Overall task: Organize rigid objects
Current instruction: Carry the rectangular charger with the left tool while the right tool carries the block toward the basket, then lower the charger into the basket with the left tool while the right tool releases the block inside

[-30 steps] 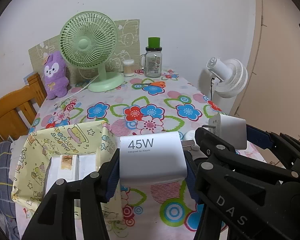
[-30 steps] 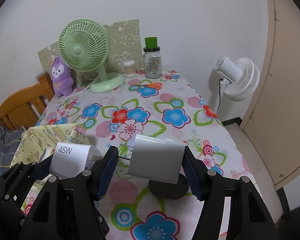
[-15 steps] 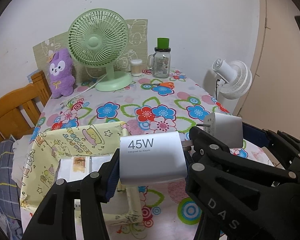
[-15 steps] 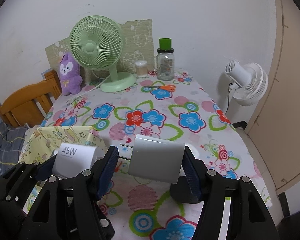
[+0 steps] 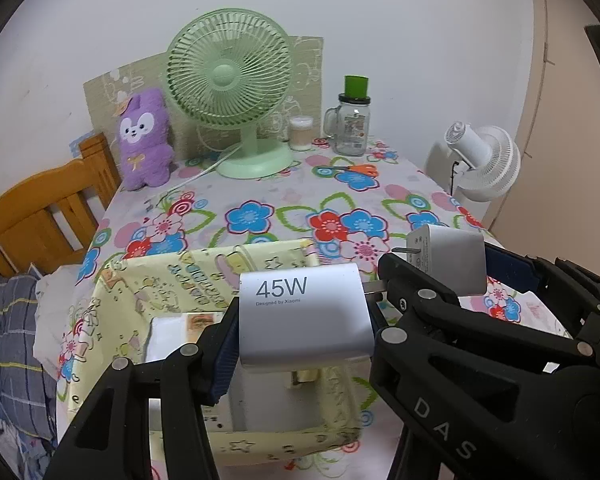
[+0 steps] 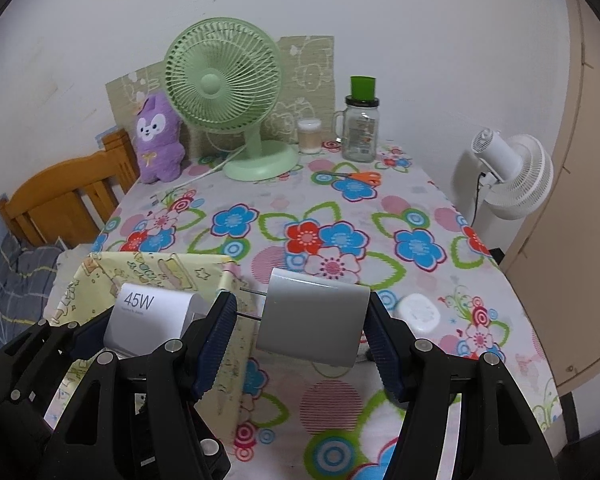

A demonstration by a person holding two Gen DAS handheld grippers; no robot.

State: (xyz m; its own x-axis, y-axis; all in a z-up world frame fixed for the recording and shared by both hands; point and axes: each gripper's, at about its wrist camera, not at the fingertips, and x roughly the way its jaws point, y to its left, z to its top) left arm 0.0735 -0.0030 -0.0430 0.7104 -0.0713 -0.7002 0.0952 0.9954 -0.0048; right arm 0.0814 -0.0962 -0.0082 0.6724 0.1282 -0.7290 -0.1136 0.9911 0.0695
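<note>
The table [image 6: 420, 200], draped in its flowered cloth, filled most of what you saw. At its far edge stood the green desk fan [image 6: 224, 92], with the purple plush toy [image 6: 158, 140] just to its left and the glass jar with the green lid [image 6: 360, 128] to its right. Off the table's right side stood a white fan [image 6: 512, 172].

At the near left edge sat the yellow patterned box [image 5: 188, 280], open at the top, with flat white items lying inside it.

Your left gripper [image 5: 300, 332] was clenched on the white 45W charger [image 5: 304, 316], both blue pads pressing its sides, and you held it in the air over the box's opening, prongs pointing right.

Your right gripper [image 6: 300, 328] was grasping the plain silver-grey charger [image 6: 312, 320] the same way, prongs pointing left. You held it above the tablecloth, just right of the box's edge.

A small white rounded device [image 6: 418, 312] lay on the cloth near your right gripper's outer finger. Orange-handled scissors [image 6: 360, 177] lay near the jar.
</note>
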